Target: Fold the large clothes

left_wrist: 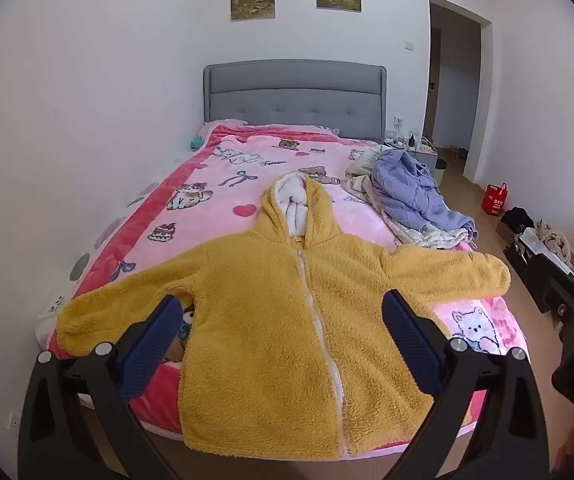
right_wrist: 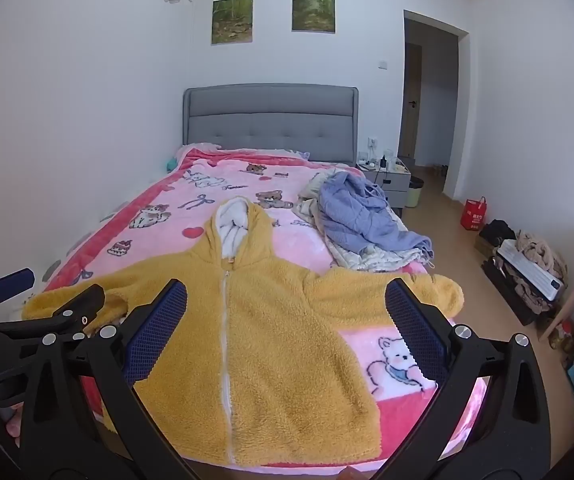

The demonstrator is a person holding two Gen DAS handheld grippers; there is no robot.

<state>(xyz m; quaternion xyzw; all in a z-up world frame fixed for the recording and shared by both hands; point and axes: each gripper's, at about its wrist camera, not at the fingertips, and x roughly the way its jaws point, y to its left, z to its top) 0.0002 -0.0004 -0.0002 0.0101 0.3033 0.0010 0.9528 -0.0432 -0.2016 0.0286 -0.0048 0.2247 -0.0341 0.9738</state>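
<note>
Both wrist views: bed (left_wrist: 247, 152) from foot.

Hooded jacket (left_wrist: 271, 320) spread flat at the foot of the bed (left_wrist: 223, 184).

It lies front up on the blanket (right_wrist: 287, 184), hood toward the headboard (left_wrist: 295, 96), sleeves out to either side, hem at the near edge. A heap of clothes (left_wrist: 411, 200) lies behind its right sleeve, near the bed's right edge; the nightstand (right_wrist: 387, 180) stands beyond, beside the headboard. Both grippers hang apart before the hem.
</note>
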